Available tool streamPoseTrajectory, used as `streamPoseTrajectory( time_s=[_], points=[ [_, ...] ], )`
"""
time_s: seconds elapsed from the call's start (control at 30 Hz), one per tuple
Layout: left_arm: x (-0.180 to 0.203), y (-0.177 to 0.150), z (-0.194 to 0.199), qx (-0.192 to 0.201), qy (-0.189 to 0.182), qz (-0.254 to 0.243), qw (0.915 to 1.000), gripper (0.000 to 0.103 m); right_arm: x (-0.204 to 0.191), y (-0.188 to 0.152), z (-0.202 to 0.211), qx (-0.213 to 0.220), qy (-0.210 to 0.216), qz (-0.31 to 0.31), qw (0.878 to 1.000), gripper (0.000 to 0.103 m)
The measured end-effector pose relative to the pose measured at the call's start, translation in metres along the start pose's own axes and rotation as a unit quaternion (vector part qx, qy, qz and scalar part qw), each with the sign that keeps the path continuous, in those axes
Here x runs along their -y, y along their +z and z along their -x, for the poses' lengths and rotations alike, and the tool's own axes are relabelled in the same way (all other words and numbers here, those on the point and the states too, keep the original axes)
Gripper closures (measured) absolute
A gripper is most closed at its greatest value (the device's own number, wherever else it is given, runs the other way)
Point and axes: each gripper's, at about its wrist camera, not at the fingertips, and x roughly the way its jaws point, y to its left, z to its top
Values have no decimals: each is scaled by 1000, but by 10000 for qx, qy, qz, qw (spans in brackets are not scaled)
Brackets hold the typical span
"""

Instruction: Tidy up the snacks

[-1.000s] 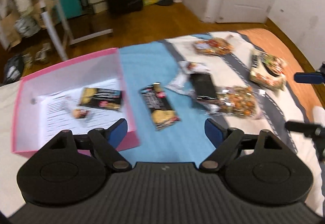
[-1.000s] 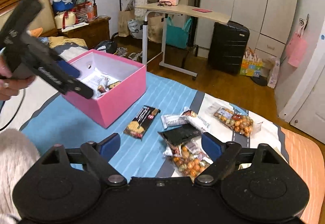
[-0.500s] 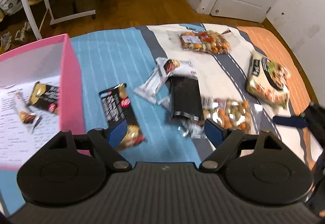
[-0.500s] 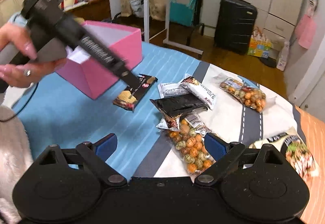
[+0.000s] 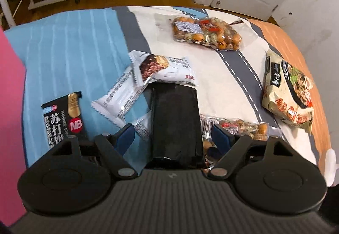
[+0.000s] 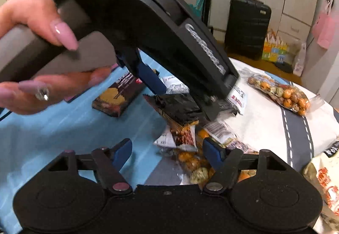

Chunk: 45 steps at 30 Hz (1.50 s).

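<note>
Both claws have come down to the bed: the left claw [image 5: 171, 135], half closed, straddles the black packet [image 5: 175, 119]; the right claw [image 6: 167, 152], just narrowed, holds nothing.

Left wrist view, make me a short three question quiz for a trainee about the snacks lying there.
1. True or false: the black packet lies inside the pink box.
2. How many clear bags of round orange snacks show: A one, B two, C four?
3. What colour is the cover under the dark cracker pack?
Key: 1 false, it lies outside on the cover. 2 B, one far, one near. 3 blue.
</note>
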Motion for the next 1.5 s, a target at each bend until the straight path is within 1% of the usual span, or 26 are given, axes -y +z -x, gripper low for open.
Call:
streamPoseTrajectory(
  time_s=[0.07, 0.13, 0.17, 0.2, 0.23, 0.27, 0.3, 0.33, 0.47, 0.53, 0.6, 0.7, 0.8, 0.87, 1.0, 1.13, 1.37, 1.5],
  points=[
    [5, -4, -1, 90, 127, -202, 9997, 24, 1, 0, -1, 87, -33, -56, 9999, 26],
    [9, -7, -1, 173, 298, -321, 9989, 26, 3, 1, -4, 104, -61, -75, 9999, 29],
    [8, -8, 0, 187, 341, -306, 9988, 33, 2, 1, -4, 121, -105, -66, 9999, 31],
    [7, -8, -2, 124, 316, -270, 9991, 43, 2, 0, -5, 162, -171, -42, 9997, 36],
    [4, -9, -4, 3, 259, -206, 9995, 49, 1, 0, -5, 174, -233, -20, 9996, 42],
    [3, -9, -7, -81, 249, -147, 9995, 50, 0, -1, -4, 179, -282, -7, 9994, 45],
    [2, -10, -8, -79, 240, -152, 9996, 52, 0, -1, -4, 181, -292, -13, 9994, 51],
    [2, -11, -8, -99, 263, -182, 9994, 53, -2, -1, -4, 171, -270, -38, 9995, 56],
    [0, -11, -5, -184, 218, -40, 9996, 56, -14, -2, -2, 82, -460, 108, 9988, 57],
    [-3, -12, -1, -172, 155, 20, 9997, 56, -18, 0, 0, 20, -539, 72, 9985, 58],
    [-5, -15, 6, -180, 63, 74, 9998, 57, -19, 0, 3, -35, -564, -16, 9984, 67],
    [-5, -18, 18, -193, -17, 24, 9998, 57, -26, 2, 10, -216, -707, -25, 9973, 67],
    [-5, -22, 32, -188, -80, -3, 9998, 57, -28, 2, 17, -349, -743, -52, 9966, 67],
    [-2, -26, 41, -128, -6, -64, 9999, 57, -26, 0, 23, -364, -712, -101, 9967, 67],
    [1, -35, 58, -198, 116, -191, 9996, 57, -24, -2, 37, -512, -744, -240, 9956, 68],
    [2, -49, 69, -219, 315, -361, 9986, 57, -20, -6, 55, -638, -667, -485, 9946, 68],
    [1, -76, 82, -545, 399, -371, 9970, 57, -19, -12, 81, -794, -677, -825, 9911, 68],
    [4, -92, 95, -579, 349, -450, 9967, 57, -20, -13, 91, -890, -575, -943, 9899, 68]
  ],
)
